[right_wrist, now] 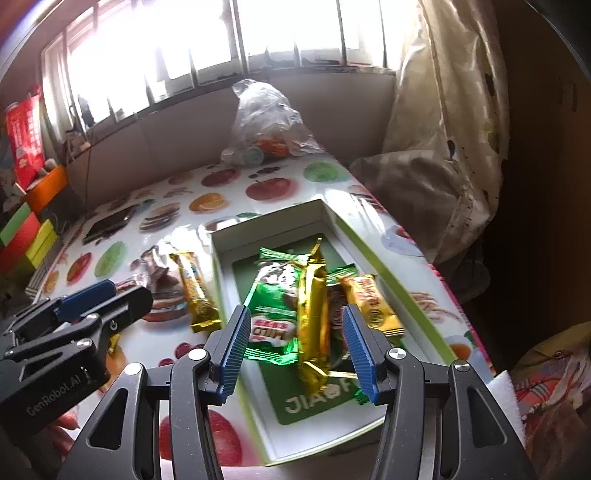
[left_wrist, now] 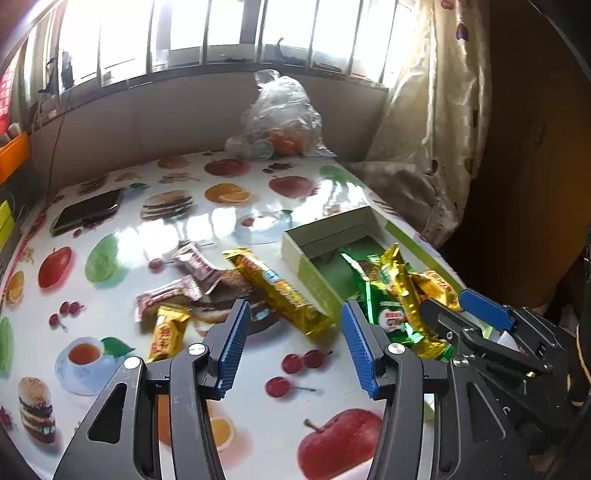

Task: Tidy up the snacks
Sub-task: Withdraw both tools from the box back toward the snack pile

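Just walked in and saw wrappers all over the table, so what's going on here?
A person holding a gripper in each hand is sorting snacks into a shallow white-and-green cardboard box. A green Milo packet and gold-wrapped bars already lie inside. The right gripper hovers open over them, holding nothing. The left gripper is open and empty above the fruit-print tabletop, near a long gold-wrapped bar, a small gold bar and pinkish wrapped snacks outside the box.

I see bright daylight flooding through the barred window (left_wrist: 229,33), a beige wall (left_wrist: 166,122) beneath it, a patterned curtain (left_wrist: 443,110) at right, and the fruit-printed surface (left_wrist: 258,369) gleaming.
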A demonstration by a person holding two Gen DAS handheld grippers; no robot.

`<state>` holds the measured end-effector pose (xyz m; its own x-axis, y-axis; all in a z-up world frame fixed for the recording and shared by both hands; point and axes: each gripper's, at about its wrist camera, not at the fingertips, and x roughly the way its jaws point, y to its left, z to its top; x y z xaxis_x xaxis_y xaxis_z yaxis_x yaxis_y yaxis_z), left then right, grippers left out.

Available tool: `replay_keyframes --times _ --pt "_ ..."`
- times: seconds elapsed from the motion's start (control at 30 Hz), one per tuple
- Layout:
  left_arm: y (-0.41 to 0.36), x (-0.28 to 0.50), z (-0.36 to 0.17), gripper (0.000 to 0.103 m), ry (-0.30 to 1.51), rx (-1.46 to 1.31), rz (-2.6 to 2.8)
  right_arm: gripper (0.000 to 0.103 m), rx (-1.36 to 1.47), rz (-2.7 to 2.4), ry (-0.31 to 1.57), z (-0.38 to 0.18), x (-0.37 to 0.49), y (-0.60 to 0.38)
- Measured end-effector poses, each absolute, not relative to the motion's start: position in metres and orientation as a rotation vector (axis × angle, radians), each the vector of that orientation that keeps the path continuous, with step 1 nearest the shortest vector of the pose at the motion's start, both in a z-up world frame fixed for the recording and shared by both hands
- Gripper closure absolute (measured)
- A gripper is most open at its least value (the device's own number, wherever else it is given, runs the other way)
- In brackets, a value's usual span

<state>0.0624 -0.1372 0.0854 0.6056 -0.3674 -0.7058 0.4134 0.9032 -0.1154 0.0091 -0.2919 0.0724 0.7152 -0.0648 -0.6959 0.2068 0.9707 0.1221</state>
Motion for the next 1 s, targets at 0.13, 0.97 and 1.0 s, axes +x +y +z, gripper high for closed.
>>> replay_keyframes --times 0.13,0.97,1.0 --pt "-0.126 0.062 0.085 0.05 0.794 0.058 -0.425 0.051 0.187 -0.129 0.755 0.074 0.012 -0.282" --pt "-0.048 0.074 0.071 0.05 0.82 0.004 -0.313 0.051 0.118 0.014 0.771 0.071 0.038 -0.229" --pt "-0.044 0.075 0.07 0.05 0.824 -0.003 -0.309 0.051 0.115 0.02 0.772 0.07 0.04 -0.227"
